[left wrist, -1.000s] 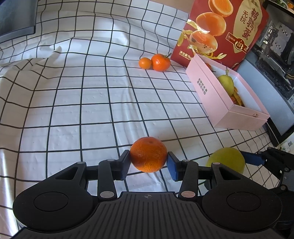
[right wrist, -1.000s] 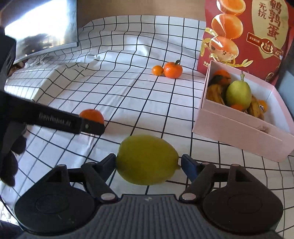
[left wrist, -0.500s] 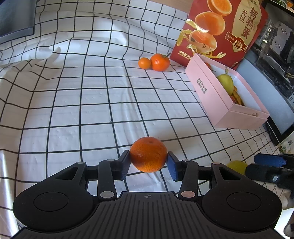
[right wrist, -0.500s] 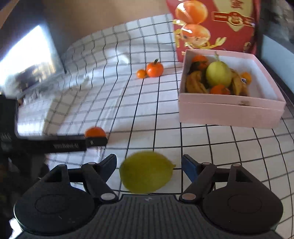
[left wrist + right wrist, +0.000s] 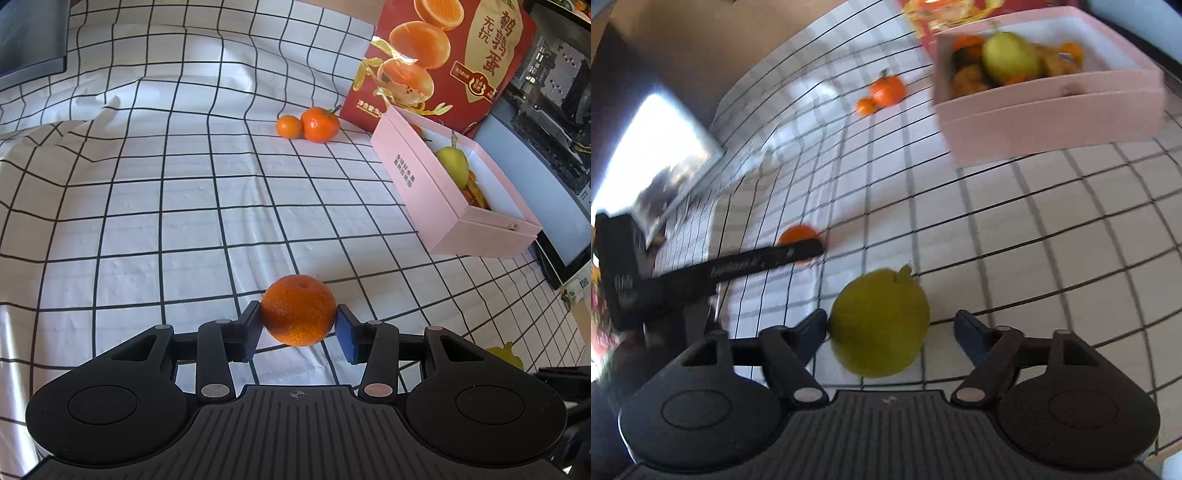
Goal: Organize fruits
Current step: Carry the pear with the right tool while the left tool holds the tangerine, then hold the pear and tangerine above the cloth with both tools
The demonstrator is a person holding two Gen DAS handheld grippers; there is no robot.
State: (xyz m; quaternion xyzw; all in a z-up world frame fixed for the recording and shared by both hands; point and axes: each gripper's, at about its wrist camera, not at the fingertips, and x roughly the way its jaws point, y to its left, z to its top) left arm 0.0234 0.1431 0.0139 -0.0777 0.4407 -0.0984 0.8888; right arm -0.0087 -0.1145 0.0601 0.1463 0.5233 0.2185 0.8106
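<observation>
My left gripper [image 5: 299, 328] is shut on an orange [image 5: 298, 315] and holds it low over the checked cloth. My right gripper [image 5: 891, 328] is open; a yellow-green lemon [image 5: 879, 323] lies between its fingers, touching the left pad with a gap to the right pad. The right wrist view is blurred. The lemon's tip also shows in the left wrist view [image 5: 505, 355]. A pink box [image 5: 424, 177] at the right holds a pear [image 5: 452, 164] and several other fruits. Two tangerines [image 5: 308, 123] sit beyond on the cloth. The left gripper with its orange [image 5: 798, 236] shows in the right wrist view.
A red printed bag [image 5: 443, 62] stands behind the pink box [image 5: 1049, 107]. A dark screen edge [image 5: 29, 40] lies at the far left. A monitor and computer gear [image 5: 554, 129] stand at the right. The cloth [image 5: 147, 184] has folds at the left.
My right gripper opened and the lemon sits loose between its fingers; the right view swung and tilted, now blurred. My left gripper keeps hold of the orange, nearly still.
</observation>
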